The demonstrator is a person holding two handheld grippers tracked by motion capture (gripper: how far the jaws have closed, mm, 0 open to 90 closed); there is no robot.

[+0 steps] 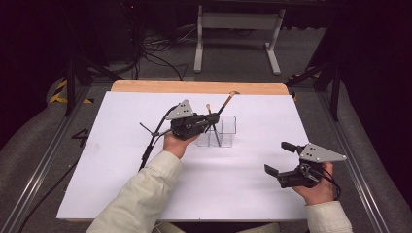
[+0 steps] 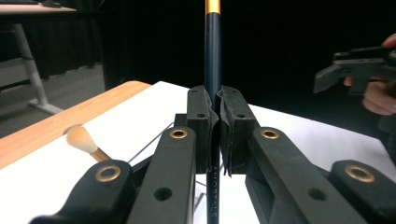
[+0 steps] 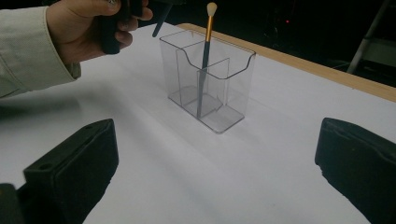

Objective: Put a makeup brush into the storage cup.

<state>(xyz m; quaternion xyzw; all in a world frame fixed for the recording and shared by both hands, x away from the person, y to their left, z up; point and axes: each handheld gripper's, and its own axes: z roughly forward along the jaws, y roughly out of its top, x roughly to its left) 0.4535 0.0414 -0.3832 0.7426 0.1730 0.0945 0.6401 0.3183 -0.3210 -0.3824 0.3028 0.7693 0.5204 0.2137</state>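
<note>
High view overhead, tool views low, close

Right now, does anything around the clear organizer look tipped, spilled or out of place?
Nothing stands out. The clear organizer stands upright on the white board, one brush leaning inside it. The left gripper clamps a second brush.

Your left claw (image 1: 206,122) held out over the middle of the surface, jaws clamped tight together, your left hand (image 1: 176,143) gripping beneath it, cream sleeve trailing back, your right claw (image 1: 281,158) low at the right, jaws spread wide apart, your right hand (image 1: 318,187) behind it
</note>
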